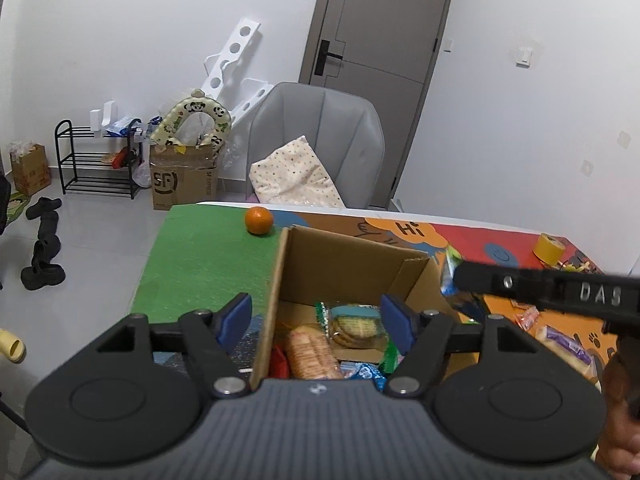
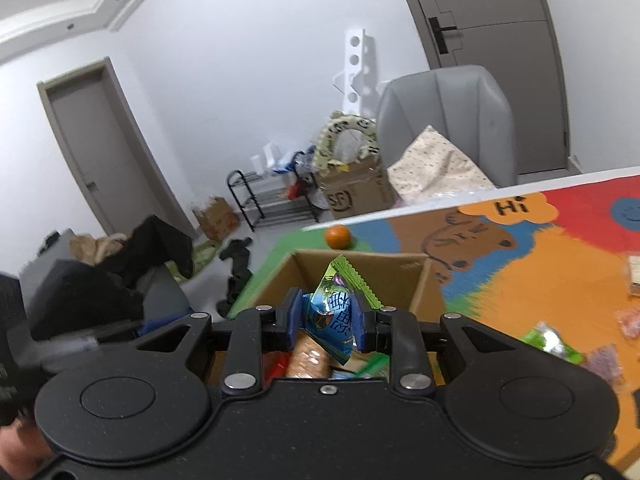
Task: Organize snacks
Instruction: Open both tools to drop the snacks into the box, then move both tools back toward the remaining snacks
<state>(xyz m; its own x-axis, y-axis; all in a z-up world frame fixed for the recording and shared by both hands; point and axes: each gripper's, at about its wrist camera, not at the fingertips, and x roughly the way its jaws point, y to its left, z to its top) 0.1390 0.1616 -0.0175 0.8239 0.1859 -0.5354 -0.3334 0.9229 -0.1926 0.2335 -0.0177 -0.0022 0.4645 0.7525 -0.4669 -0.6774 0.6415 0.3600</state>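
Left wrist view shows the left gripper (image 1: 316,322) with blue pads spread wide and empty above an open cardboard box (image 1: 348,256) holding crinkly wrapped biscuits (image 1: 354,326). Beyond the box, a round orange (image 1: 259,220) sits on the green mat. The right gripper (image 2: 326,318) pinches a glossy blue snack packet (image 2: 334,316) over the box.

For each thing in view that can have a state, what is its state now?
Cardboard box: open, partly filled with snacks.
Left gripper: open, empty, over the box.
Right gripper: shut on blue snack packet, above the box.
Orange: loose on the mat.
Door: closed.
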